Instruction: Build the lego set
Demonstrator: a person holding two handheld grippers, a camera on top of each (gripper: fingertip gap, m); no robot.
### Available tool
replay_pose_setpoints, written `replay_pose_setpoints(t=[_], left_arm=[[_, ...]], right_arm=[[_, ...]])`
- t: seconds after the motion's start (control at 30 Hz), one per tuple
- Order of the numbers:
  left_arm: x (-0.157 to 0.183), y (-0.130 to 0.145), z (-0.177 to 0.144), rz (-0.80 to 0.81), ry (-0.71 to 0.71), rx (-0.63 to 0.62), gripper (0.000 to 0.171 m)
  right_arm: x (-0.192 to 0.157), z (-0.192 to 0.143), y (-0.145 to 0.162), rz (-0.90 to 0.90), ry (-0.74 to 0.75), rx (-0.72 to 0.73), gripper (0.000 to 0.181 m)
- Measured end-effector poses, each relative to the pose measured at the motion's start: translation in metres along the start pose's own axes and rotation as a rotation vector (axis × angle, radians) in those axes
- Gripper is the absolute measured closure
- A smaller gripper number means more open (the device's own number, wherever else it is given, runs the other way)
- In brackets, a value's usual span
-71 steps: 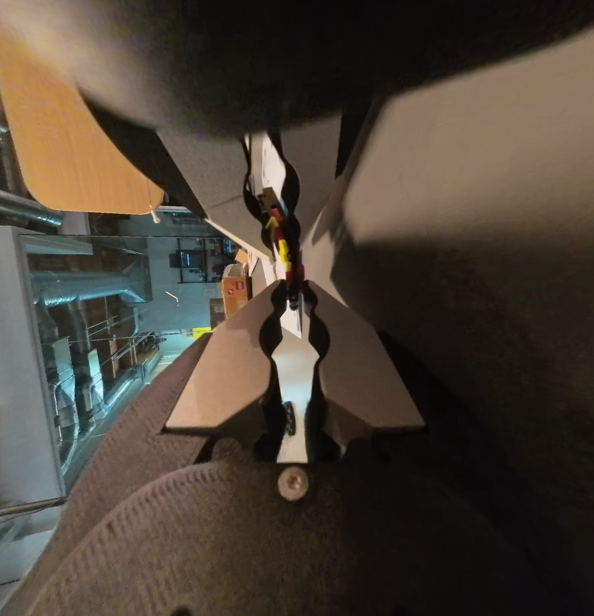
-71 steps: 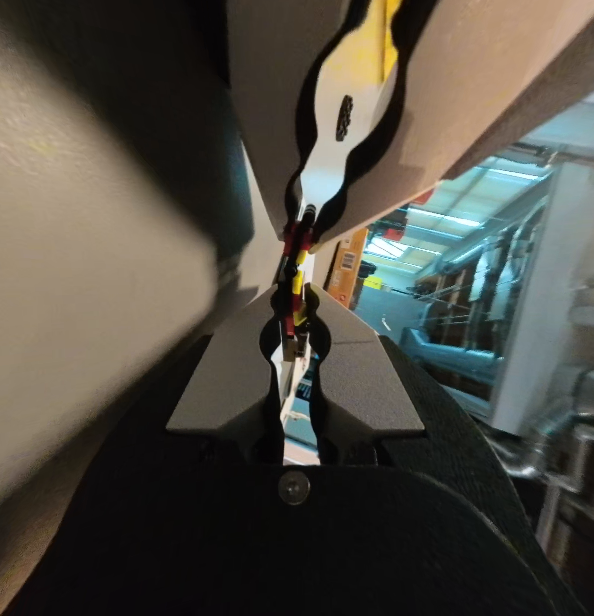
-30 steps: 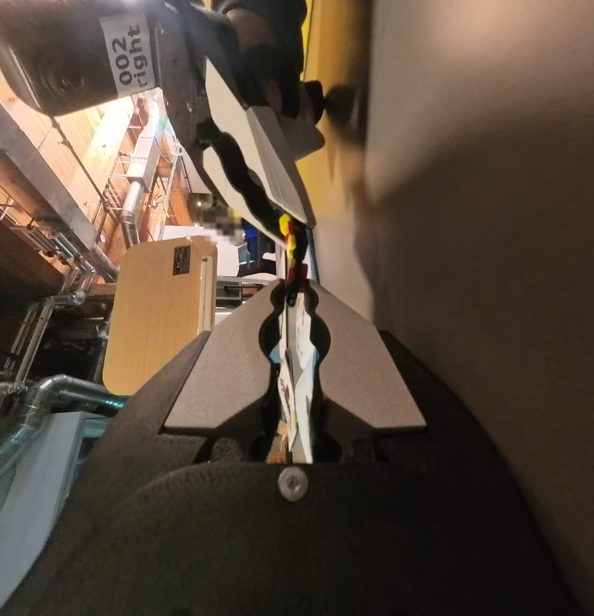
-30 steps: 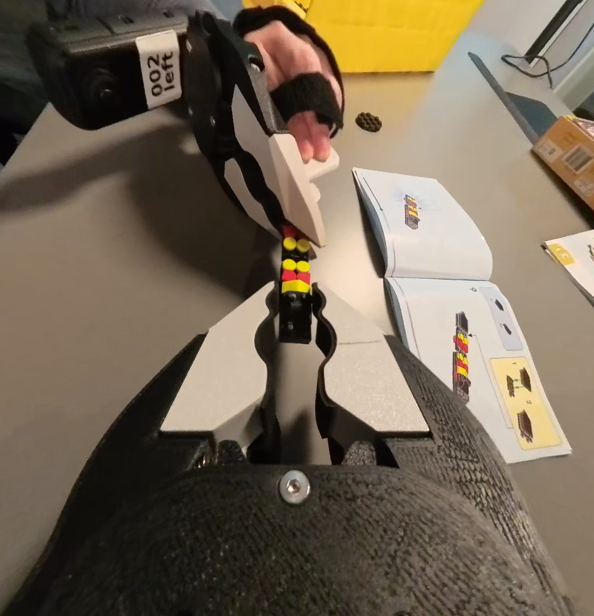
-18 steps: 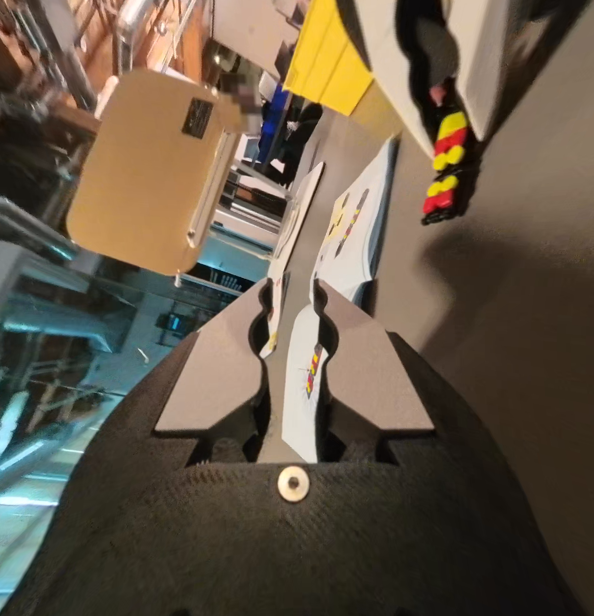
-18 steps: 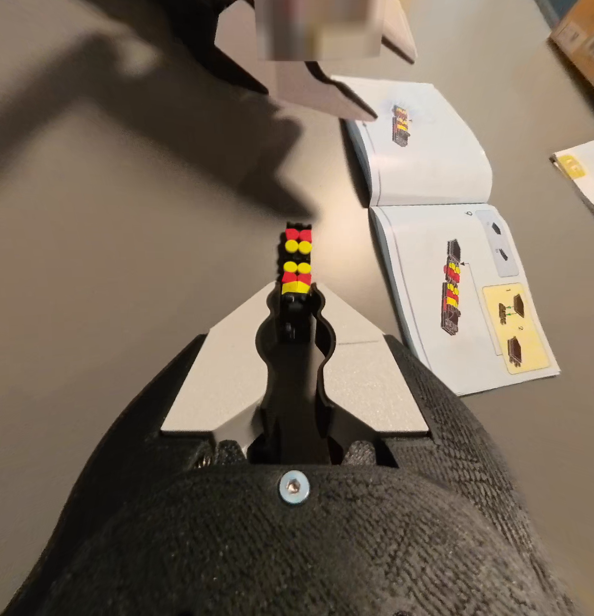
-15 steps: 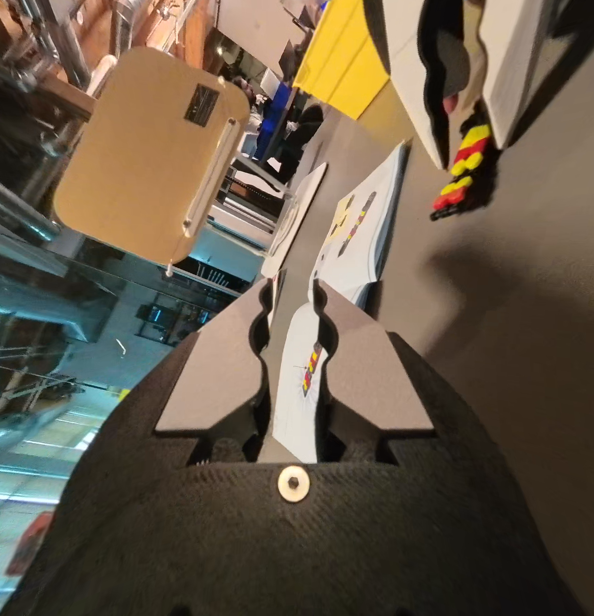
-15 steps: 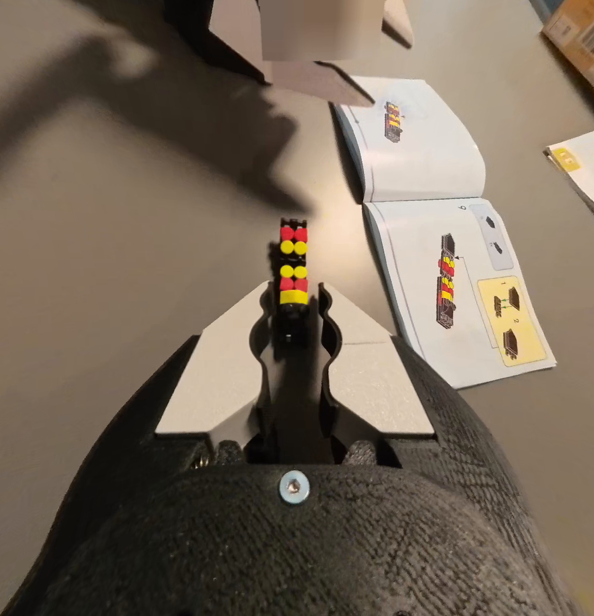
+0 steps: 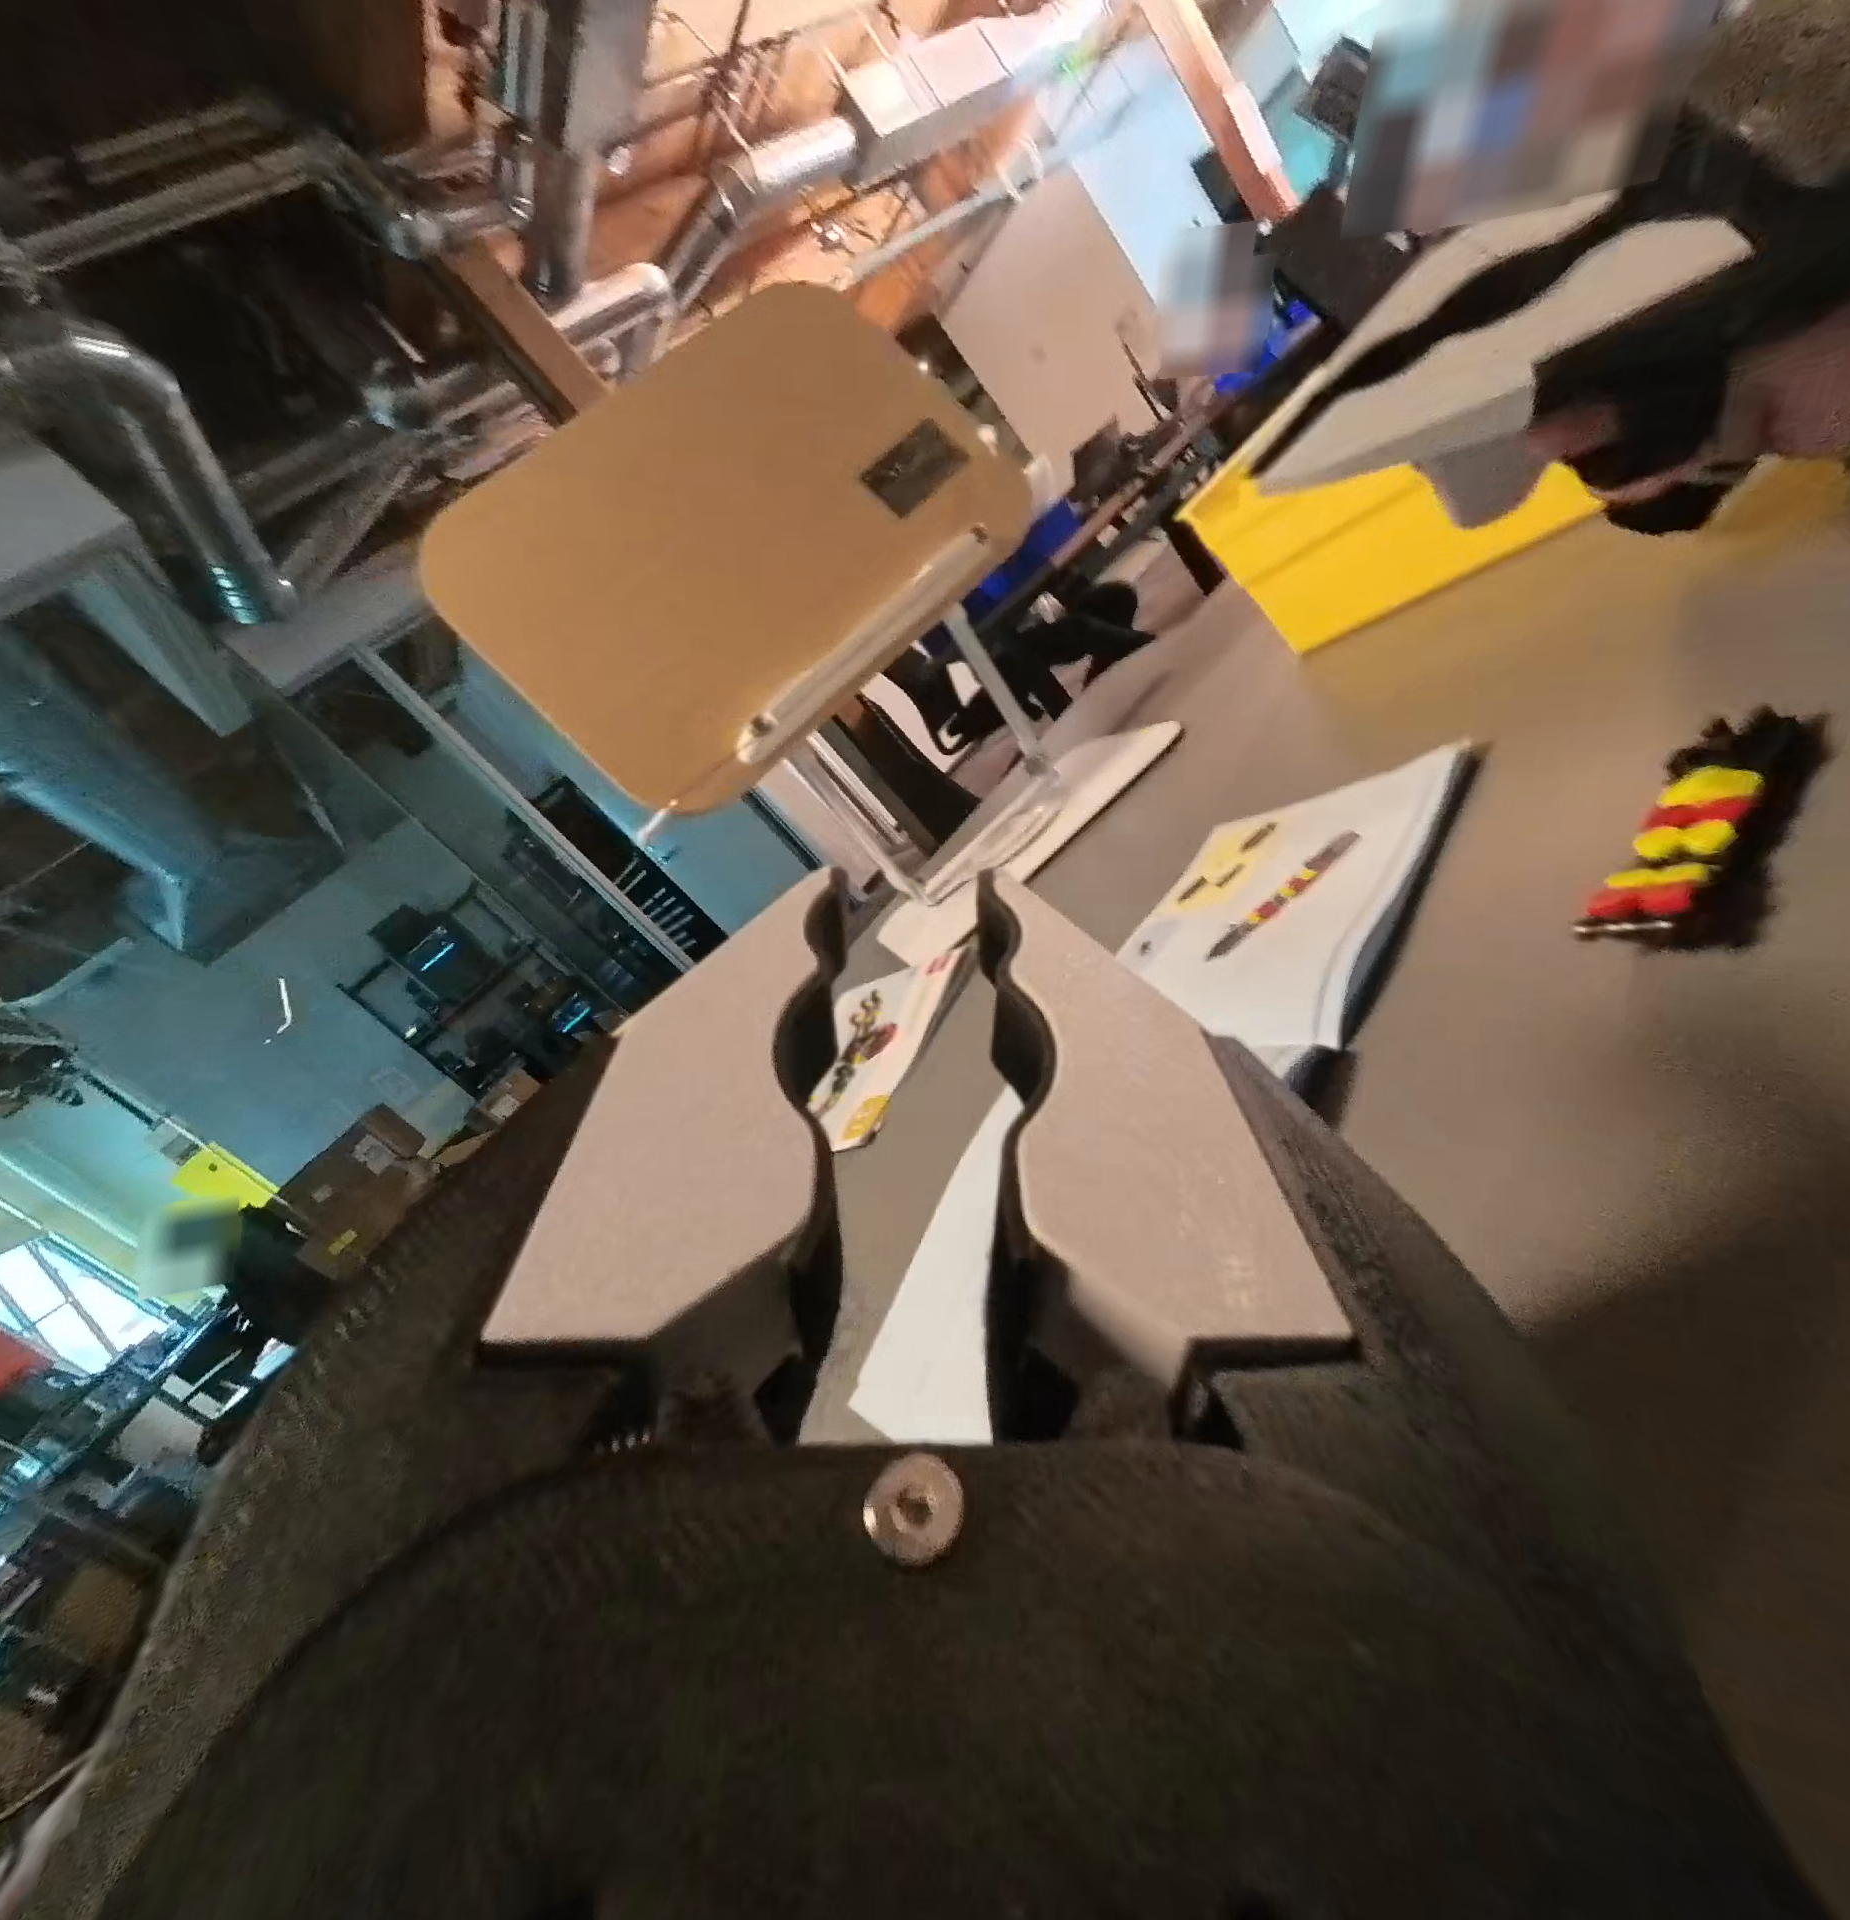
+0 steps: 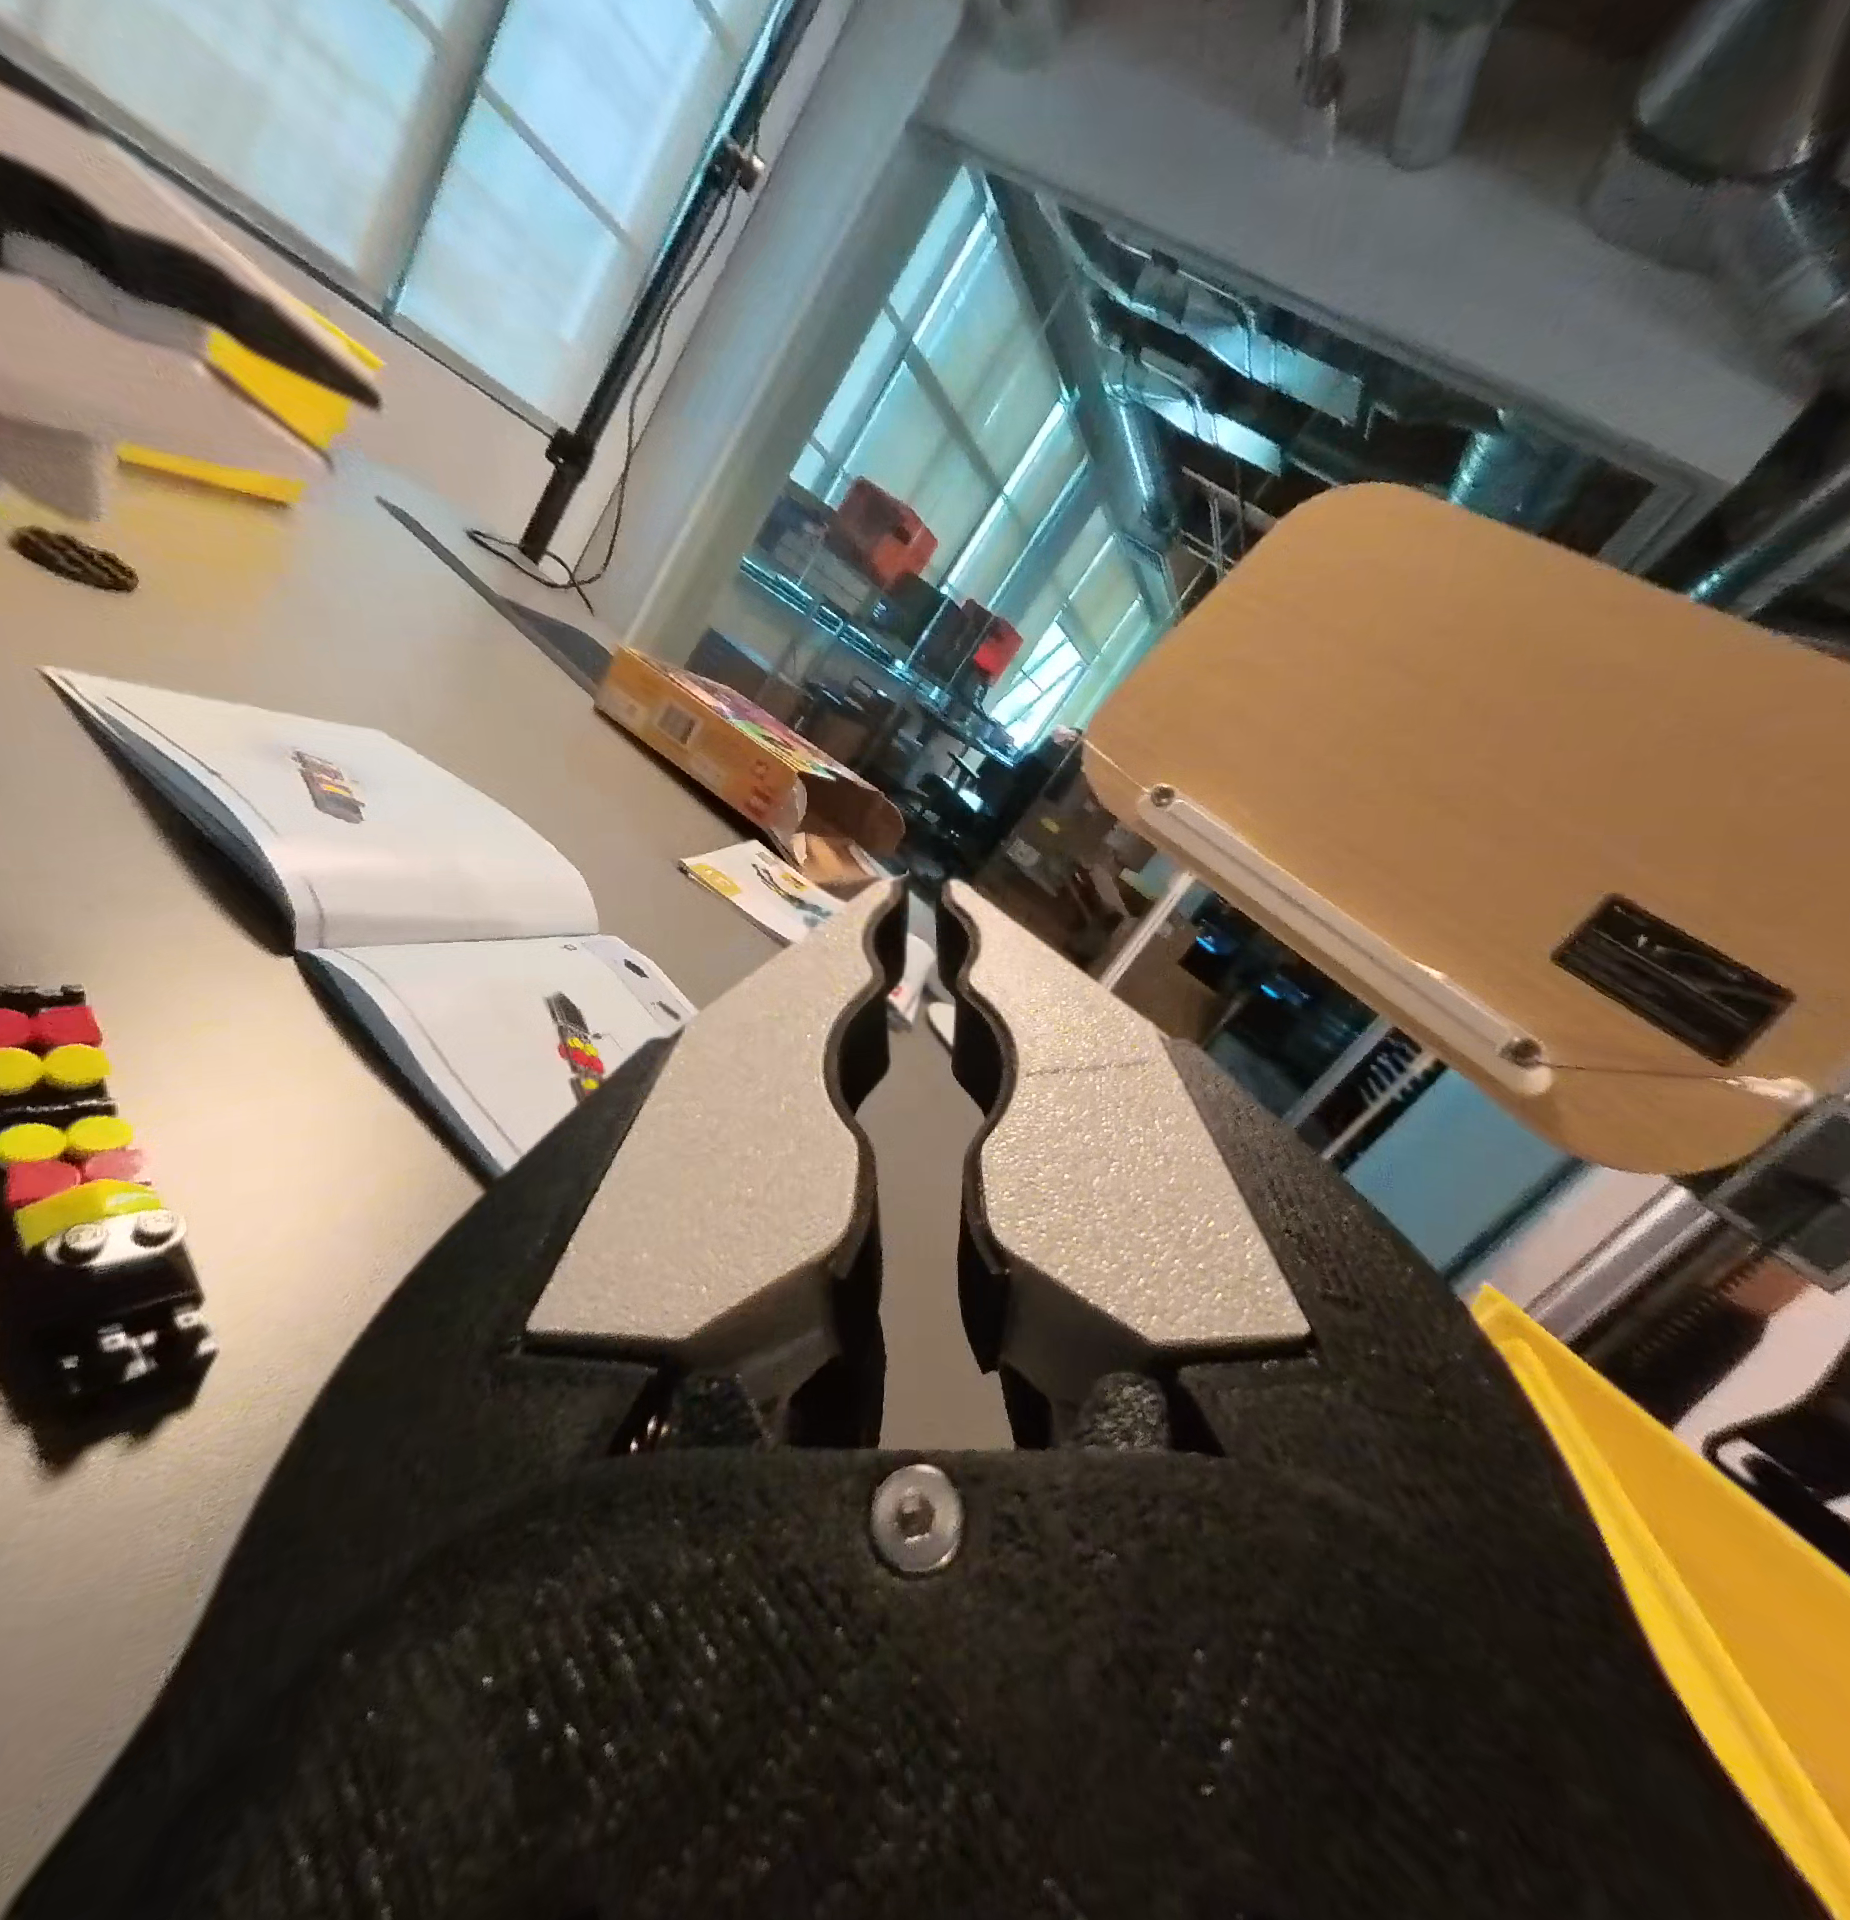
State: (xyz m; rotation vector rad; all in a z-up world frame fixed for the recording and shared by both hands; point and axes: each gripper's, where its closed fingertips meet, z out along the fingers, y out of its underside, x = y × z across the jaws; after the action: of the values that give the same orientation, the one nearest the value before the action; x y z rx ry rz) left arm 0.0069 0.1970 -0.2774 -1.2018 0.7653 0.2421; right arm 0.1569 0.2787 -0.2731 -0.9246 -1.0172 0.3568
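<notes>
Both grippers have let go of the build and swung away, and it now lies alone on the grey table (image 9: 1627,1091).

Left wrist view: the left gripper (image 9: 908,904) hangs empty, jaws a narrow gap apart, over the open white instruction booklet (image 9: 1305,914). The long black brick strip topped with red and yellow pieces (image 9: 1690,847) lies flat, off to the right, well apart.

Right wrist view: the right gripper (image 10: 923,902) is empty too, nearly closed. The strip (image 10: 69,1174) sits at far left, beside the booklet (image 10: 381,862).

It looks light, rigid and slick-sided, and a long thin stack may snap at a joint. I'd pinch its long black sides near the middle, not the studded caps.
</notes>
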Motion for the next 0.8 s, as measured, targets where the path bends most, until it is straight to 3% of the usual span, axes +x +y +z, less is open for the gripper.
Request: replay_pose_setpoints(t=[0.17, 0.8], left_arm=[[-0.006, 0.012, 0.004, -0.058, 0.000, -0.042, 0.146], [0.004, 0.013, 0.005, -0.018, 0.042, -0.038, 0.154]], right_arm=[[-0.003, -0.001, 0.000, -0.061, -0.010, 0.002, 0.181], [-0.023, 0.000, 0.000, -0.165, -0.069, -0.012, 0.181]])
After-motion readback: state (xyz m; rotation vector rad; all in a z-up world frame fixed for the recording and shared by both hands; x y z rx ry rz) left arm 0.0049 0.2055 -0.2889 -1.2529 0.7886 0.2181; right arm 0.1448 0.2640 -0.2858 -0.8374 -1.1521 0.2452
